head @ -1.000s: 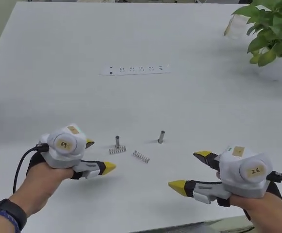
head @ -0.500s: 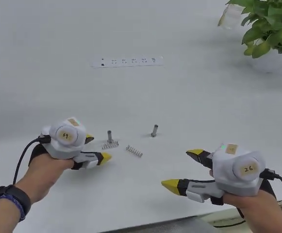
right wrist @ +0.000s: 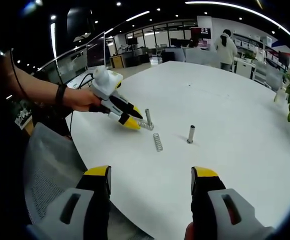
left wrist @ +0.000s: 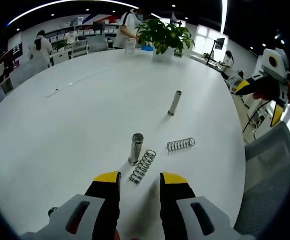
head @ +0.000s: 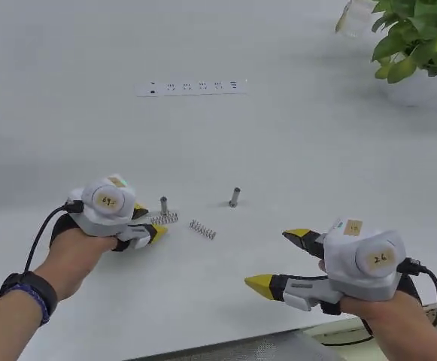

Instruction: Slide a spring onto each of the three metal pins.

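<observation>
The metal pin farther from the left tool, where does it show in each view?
Head view: pin near centre, up-right of the loose spring.
Left gripper view: pin right of centre, above that spring.
Right gripper view: pin right of centre, right of the spring.
Shared landmark: the loose spring.

Brightly and evenly lit from overhead by a ceiling strip light (right wrist: 234,4) and spot lamps (left wrist: 87,10). Soft, faint shadows on the white table (head: 293,150). Strong fisheye bending toward the edges of both gripper views. Sharp at centre, softer in the far background.
</observation>
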Motion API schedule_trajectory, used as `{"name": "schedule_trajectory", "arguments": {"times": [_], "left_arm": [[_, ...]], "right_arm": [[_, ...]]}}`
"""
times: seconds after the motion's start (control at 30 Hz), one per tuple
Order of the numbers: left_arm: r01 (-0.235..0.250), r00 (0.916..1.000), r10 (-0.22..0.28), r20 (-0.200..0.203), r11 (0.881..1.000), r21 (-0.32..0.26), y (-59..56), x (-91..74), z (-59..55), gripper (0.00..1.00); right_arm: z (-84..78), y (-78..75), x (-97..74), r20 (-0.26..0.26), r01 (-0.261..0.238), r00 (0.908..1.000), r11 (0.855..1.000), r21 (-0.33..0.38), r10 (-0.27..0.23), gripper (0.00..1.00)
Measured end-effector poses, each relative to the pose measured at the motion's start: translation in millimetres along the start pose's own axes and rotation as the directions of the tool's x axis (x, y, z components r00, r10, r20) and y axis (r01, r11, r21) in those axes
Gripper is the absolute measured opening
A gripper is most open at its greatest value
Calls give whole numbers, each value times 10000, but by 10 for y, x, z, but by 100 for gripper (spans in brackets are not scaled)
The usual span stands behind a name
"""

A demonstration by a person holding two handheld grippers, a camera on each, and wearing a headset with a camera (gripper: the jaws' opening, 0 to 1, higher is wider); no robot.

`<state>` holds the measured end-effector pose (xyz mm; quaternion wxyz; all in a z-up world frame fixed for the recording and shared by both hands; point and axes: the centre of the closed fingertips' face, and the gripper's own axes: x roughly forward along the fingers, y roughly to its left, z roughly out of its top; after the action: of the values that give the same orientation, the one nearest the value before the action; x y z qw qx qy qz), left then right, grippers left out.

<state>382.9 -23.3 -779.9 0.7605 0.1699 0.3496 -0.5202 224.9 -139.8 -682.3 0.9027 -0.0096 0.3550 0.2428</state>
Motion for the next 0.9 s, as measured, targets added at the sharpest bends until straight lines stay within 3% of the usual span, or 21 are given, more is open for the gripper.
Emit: {"name": "schedule_trajectory", "arguments": {"times": [0.37, 0.67, 0.9], "left_arm": [[129, 9998, -126, -183, 9998, 137, -44, 54, -35, 18], [-293, 9993, 299, -223, 9993, 241, -10, 30, -58, 4], [-257, 9994, 264, -243, 9993, 266, -73, 15, -131, 4]], "right_arm": [[-4, -2, 4, -26, -37, 10000, 10000, 39, 37, 63], [13, 13, 16, 28, -92, 10000, 10000, 11, 92, 63], [15, 29, 26, 57, -116, 9999, 9999, 1, 116, 63]]}}
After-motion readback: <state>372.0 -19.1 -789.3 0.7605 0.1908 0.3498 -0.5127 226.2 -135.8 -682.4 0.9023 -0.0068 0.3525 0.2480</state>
